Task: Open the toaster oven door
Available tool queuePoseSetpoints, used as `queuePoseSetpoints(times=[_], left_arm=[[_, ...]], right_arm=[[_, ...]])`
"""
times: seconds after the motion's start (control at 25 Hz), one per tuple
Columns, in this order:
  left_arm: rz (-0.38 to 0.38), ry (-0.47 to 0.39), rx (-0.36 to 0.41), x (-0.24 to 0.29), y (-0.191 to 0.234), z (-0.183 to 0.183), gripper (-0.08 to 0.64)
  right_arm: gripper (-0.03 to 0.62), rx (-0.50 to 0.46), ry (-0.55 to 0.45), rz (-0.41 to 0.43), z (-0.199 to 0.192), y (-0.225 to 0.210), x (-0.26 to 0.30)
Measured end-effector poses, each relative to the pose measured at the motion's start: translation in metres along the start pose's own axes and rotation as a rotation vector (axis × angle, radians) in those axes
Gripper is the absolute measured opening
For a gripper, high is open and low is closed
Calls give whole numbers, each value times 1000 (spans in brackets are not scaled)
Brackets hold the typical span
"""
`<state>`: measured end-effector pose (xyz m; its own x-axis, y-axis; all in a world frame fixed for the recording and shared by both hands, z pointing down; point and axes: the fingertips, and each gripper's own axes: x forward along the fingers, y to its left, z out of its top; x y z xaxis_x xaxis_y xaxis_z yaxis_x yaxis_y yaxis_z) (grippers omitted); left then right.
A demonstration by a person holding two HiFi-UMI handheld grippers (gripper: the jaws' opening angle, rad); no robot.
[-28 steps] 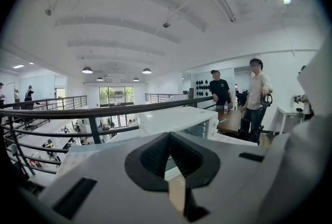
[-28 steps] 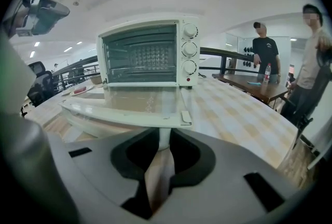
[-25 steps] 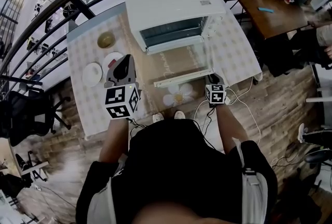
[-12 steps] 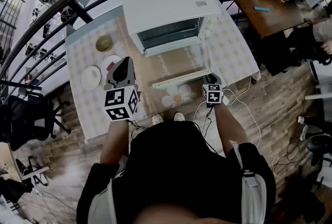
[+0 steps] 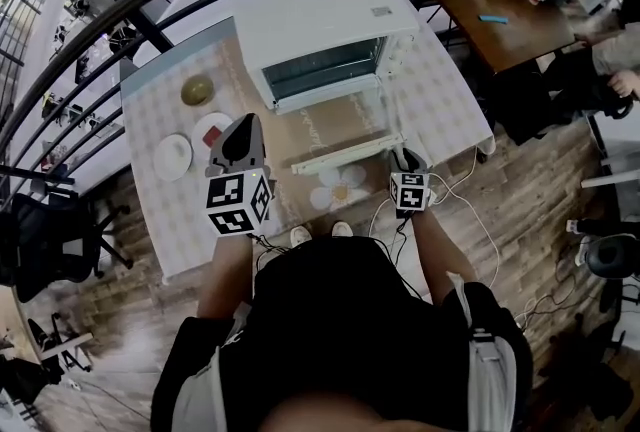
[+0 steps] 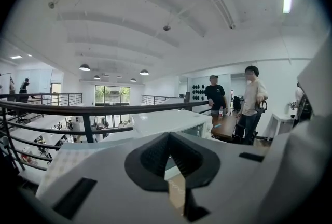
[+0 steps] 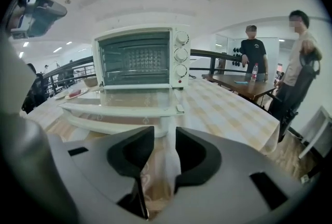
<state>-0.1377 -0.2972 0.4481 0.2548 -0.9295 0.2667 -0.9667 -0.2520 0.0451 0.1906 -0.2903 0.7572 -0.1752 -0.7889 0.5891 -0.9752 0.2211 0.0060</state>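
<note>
Your right gripper [image 7: 165, 132] has just popped its jaws apart, nothing between them, with the toaster oven door handle [image 7: 104, 124] just ahead. Your left gripper [image 6: 168, 137] is pressed together, empty. The three knobs [image 7: 181, 54] are clear only in the right gripper view.

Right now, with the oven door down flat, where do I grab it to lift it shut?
Grip the handle, the long white bar along the door's free front edge. Come from the front, your side: the door lies flat, hinged at the oven, and the bar faces you.
</note>
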Motion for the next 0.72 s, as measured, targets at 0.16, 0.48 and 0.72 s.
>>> queuePoseSetpoints(times=[0.16,0.48,0.72], left_arm=[[-14,-6,-9,0,-3,-1,14],[-34,-27,-22,0,-5,6,14],[-30,-51,-26,-4,-2,11,14]], right_arm=[[133,68,-100,-12,24,-3,-31],[73,56,-360,-21,134,13,-83],[2,39,-551,4,219,28,-123]])
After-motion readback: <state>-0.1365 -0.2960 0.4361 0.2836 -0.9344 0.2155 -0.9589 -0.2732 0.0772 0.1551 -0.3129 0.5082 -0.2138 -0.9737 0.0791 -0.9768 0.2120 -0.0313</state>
